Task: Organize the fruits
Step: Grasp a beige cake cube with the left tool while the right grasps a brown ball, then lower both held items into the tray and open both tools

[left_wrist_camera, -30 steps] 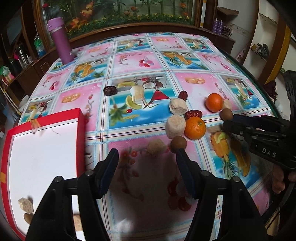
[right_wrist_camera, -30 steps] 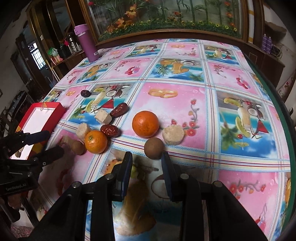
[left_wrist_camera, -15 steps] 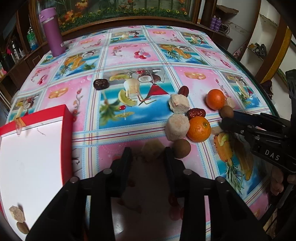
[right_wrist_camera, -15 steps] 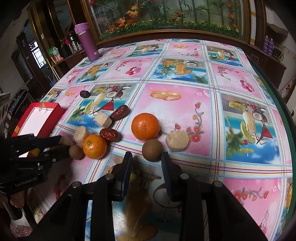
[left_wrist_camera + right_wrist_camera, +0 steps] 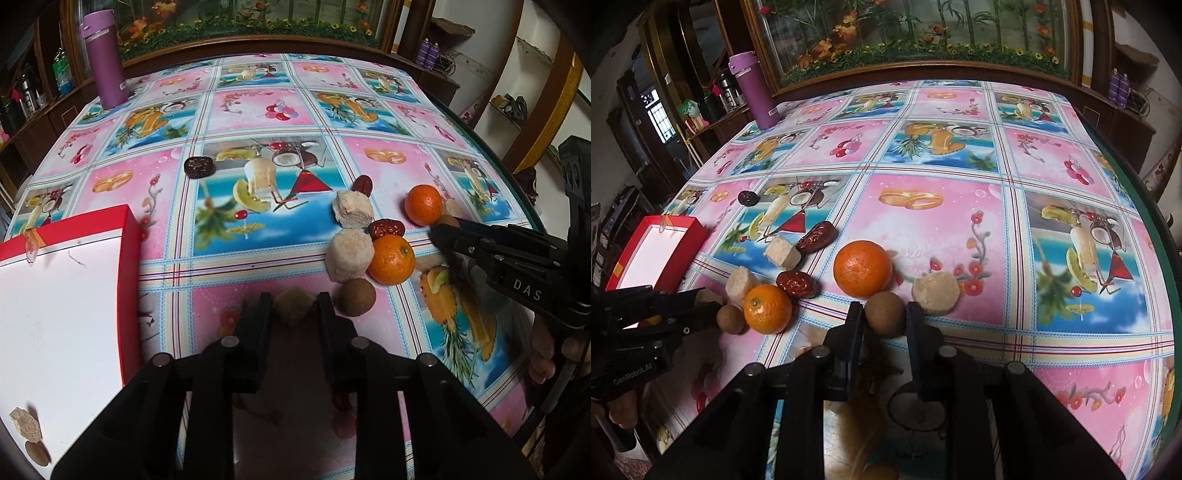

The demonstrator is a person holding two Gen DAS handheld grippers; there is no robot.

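On the fruit-print tablecloth, my left gripper [image 5: 293, 314] is closing its jaws, and the pads press both sides of a tan cake piece [image 5: 291, 304]. A brown round fruit [image 5: 357, 297] and an orange [image 5: 391, 259] lie just right of it. In the right wrist view, my right gripper [image 5: 884, 317] is also closing, its pads against a second brown round fruit [image 5: 884, 312]. A larger orange [image 5: 862, 267] sits right behind that fruit, and a pale cake piece [image 5: 934, 293] is to its right. Both held things still rest on the table.
A red box [image 5: 129, 229] with a white inside stands at the left, with two small pieces [image 5: 25, 424] in its near corner. Red dates [image 5: 796, 284], more pale cake pieces [image 5: 352, 210] and a dark round piece [image 5: 199, 167] lie scattered. A purple bottle [image 5: 105, 55] stands far left.
My left gripper came forward around the tan cake piece and its jaws went from wide to pressed on it. The right gripper's jaws narrowed onto the brown fruit.
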